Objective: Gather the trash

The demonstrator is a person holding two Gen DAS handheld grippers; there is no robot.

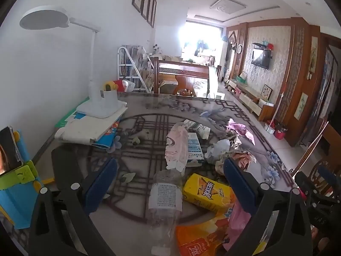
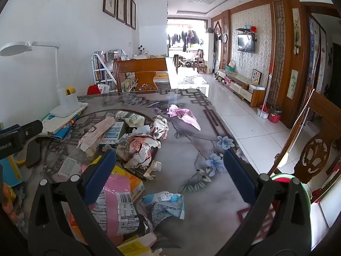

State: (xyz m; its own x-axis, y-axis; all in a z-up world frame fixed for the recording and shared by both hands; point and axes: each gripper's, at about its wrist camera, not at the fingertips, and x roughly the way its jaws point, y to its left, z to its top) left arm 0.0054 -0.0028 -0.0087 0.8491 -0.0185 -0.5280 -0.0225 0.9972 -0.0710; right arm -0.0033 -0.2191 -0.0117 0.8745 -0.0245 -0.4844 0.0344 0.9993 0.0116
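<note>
Trash is strewn over the patterned table (image 1: pixel 138 219). In the left wrist view my left gripper (image 1: pixel 170 181) is open above a clear plastic bottle (image 1: pixel 165 200) that lies between its fingers. A yellow drink carton (image 1: pixel 207 193), an orange wrapper (image 1: pixel 198 239), a pink box (image 1: pixel 177 147) and crumpled paper (image 1: pixel 219 149) lie around it. In the right wrist view my right gripper (image 2: pixel 169 172) is open and empty above a crumpled blue-white wrapper (image 2: pixel 167 205). A pink wrapper (image 2: pixel 118 202), crumpled paper (image 2: pixel 140 149) and a pink bag (image 2: pixel 184 115) lie nearby.
A white desk lamp (image 1: pixel 100 98) stands on books at the table's left. A phone in a blue-green stand (image 1: pixel 15 170) is at the left edge. A wooden chair (image 2: pixel 315 149) and a green-rimmed bin (image 2: pixel 302 189) are beside the table's right edge.
</note>
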